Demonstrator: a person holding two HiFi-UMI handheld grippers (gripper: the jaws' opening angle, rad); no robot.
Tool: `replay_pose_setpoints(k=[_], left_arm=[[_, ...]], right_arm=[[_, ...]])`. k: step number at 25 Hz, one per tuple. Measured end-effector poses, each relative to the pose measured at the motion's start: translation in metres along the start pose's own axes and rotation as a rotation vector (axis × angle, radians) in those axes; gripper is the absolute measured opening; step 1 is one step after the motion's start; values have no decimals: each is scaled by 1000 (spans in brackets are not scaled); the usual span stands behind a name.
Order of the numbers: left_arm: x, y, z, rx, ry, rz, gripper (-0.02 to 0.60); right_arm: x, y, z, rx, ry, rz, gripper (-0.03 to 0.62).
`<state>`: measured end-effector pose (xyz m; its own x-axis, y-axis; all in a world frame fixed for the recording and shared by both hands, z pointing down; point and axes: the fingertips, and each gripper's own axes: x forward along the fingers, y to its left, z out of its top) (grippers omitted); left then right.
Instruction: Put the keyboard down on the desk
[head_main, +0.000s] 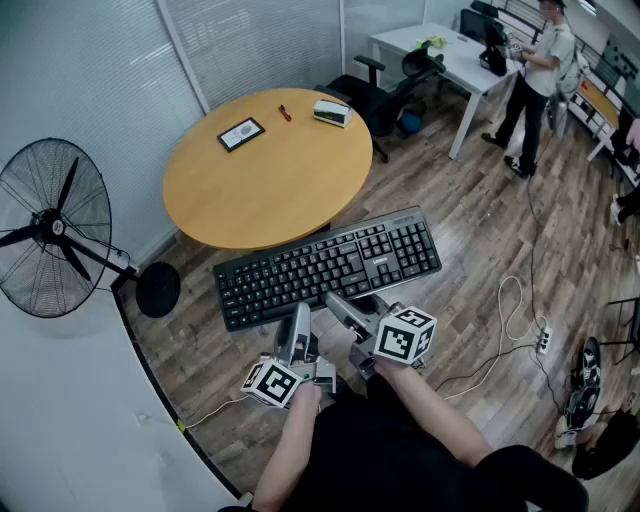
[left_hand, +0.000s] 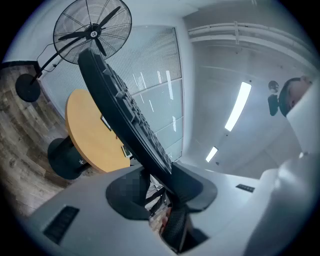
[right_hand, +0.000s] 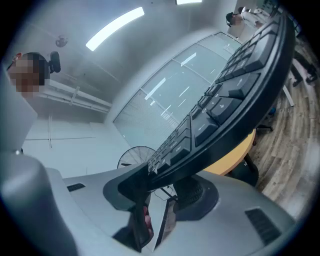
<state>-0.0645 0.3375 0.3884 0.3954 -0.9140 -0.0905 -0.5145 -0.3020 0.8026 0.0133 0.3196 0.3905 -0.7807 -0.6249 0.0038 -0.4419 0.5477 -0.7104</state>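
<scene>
I have the keyboard (head_main: 328, 266) pinched along its near edge in both sets of jaws. My left gripper (head_main: 298, 322) and my right gripper (head_main: 342, 306) are clamped on it side by side. It hangs keys-up in the air just short of the round desk (head_main: 250, 190), over the wooden floor. By my reckoning nothing is set down yet: bringing it over the desk, lowering it and letting go are all left.
</scene>
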Motion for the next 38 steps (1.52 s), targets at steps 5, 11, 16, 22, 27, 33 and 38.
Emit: replay_pose_setpoints(k=[5,11,16,22,27,33,38], left_arm=[[1,1,0,-1,4,0,112],[-6,-1,2,8,3,-11,114],[-9,-2,0,39,13,-10,114],[-12,2,0,53,20,9,115],[-13,7,-4,50,15,17,115],[-3,19,5,70,-9,46,115],[27,29,17,64,-36,61,115]], right_arm=[[0,0,0,4,-1,-7,169],[-2,6,-4,-6,-18,0,169],[-6,4,-7,28,-32,2,170],[-4,1,-15,84,-25,0,172],[-2,-3,-18,81,-16,3,172],[17,-12,-15,97,-1,37,172],[42,-27,6,61,27,60,172]])
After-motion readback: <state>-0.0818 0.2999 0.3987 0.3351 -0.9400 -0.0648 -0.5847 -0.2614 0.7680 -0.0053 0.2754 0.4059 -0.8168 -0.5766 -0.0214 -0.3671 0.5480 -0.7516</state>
